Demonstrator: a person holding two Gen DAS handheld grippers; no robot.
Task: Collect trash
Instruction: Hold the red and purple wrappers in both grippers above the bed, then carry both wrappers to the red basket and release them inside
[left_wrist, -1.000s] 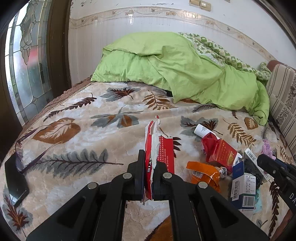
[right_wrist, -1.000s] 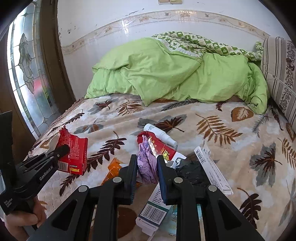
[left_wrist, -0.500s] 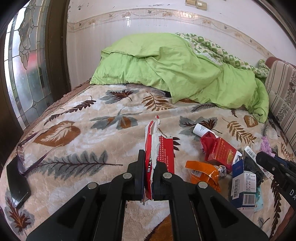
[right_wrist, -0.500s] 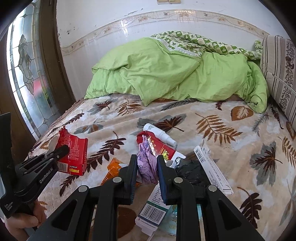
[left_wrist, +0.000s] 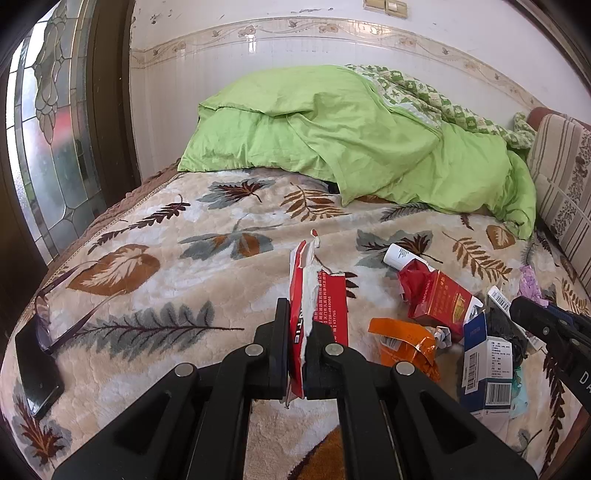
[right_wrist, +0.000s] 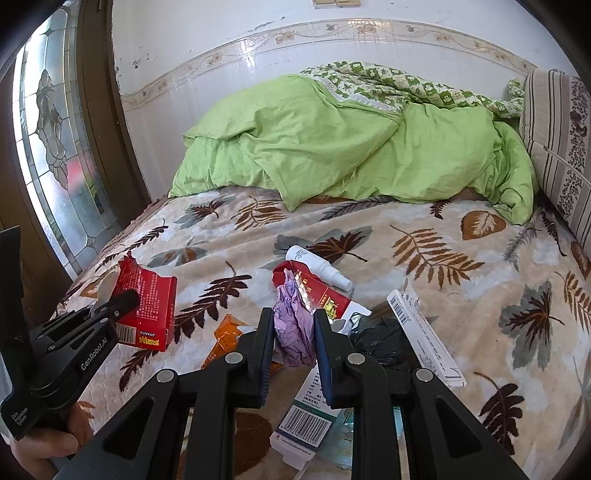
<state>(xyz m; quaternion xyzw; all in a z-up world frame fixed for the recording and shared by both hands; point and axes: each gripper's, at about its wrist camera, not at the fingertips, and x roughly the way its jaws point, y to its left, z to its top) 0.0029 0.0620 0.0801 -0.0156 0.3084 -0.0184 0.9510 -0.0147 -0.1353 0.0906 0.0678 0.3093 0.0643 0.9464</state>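
Observation:
My left gripper (left_wrist: 296, 332) is shut on a torn red carton (left_wrist: 317, 295) and holds it above the leaf-patterned blanket; it also shows in the right wrist view (right_wrist: 147, 306). My right gripper (right_wrist: 293, 332) is shut on a crumpled purple wrapper (right_wrist: 293, 325). Below lie a red packet (right_wrist: 317, 291), a white bottle (right_wrist: 317, 266), an orange wrapper (right_wrist: 225, 336), a black bag (right_wrist: 384, 343), a white barcode strip (right_wrist: 424, 336) and a blue-white box (left_wrist: 487, 365).
A green duvet (left_wrist: 351, 140) lies piled at the head of the bed. A striped cushion (right_wrist: 557, 147) stands at the right. Glasses (left_wrist: 62, 314) and a dark phone (left_wrist: 37, 365) lie at the bed's left edge, beside a stained-glass window (left_wrist: 48, 129).
Both grippers have kept their hold. The views have shifted only slightly; the litter has not moved.

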